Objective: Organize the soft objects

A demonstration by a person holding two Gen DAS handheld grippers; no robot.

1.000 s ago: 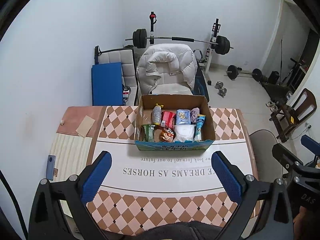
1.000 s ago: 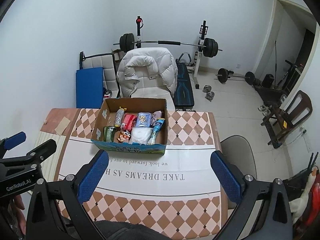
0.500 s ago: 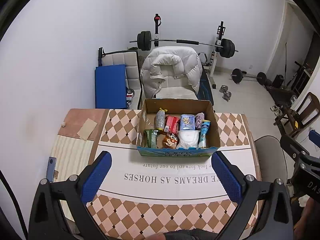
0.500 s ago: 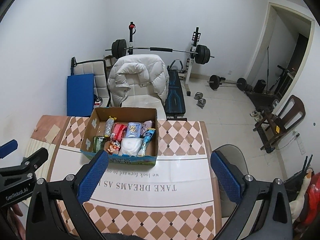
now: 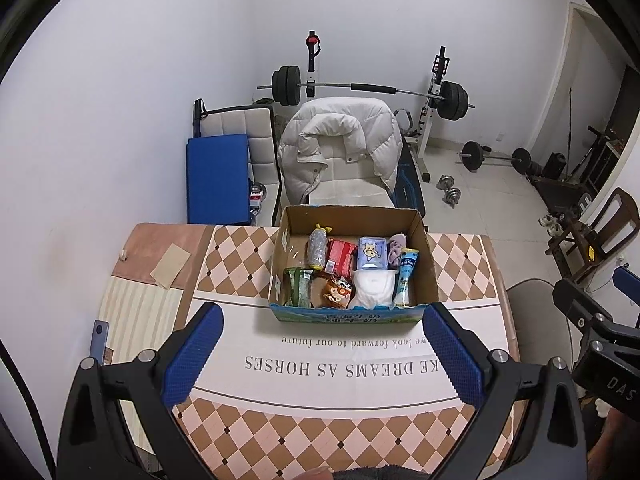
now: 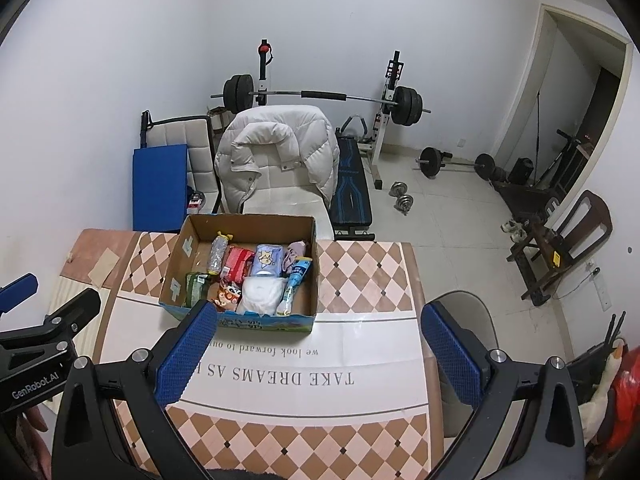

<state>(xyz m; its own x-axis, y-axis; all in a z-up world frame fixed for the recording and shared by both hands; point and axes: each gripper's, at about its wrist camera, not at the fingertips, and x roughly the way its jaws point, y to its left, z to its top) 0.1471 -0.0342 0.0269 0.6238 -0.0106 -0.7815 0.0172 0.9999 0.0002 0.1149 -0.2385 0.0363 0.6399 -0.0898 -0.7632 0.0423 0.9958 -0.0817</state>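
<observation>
An open cardboard box [image 5: 421,240] stands at the far side of the table, also in the right wrist view [image 6: 188,240]. It holds several soft packs: a white pack [image 5: 371,288], a blue tissue pack [image 5: 372,254], a red pack [image 5: 340,256], a green pack [image 5: 298,286], a blue tube [image 5: 405,276]. My left gripper [image 5: 324,356] is open and empty, held above the table's near half. My right gripper [image 6: 320,356] is open and empty, to the right of the left one.
The table [image 5: 320,432] has a chequered cloth with printed text. A chair with a white down jacket [image 5: 340,148] stands behind the table. A barbell rack [image 5: 368,88], dumbbells and a wooden chair [image 5: 600,236] are beyond. A grey chair [image 6: 468,312] is at the table's right.
Both grippers have risen and pulled back a little, so the box and table look smaller and farther. Both stay open and empty.
</observation>
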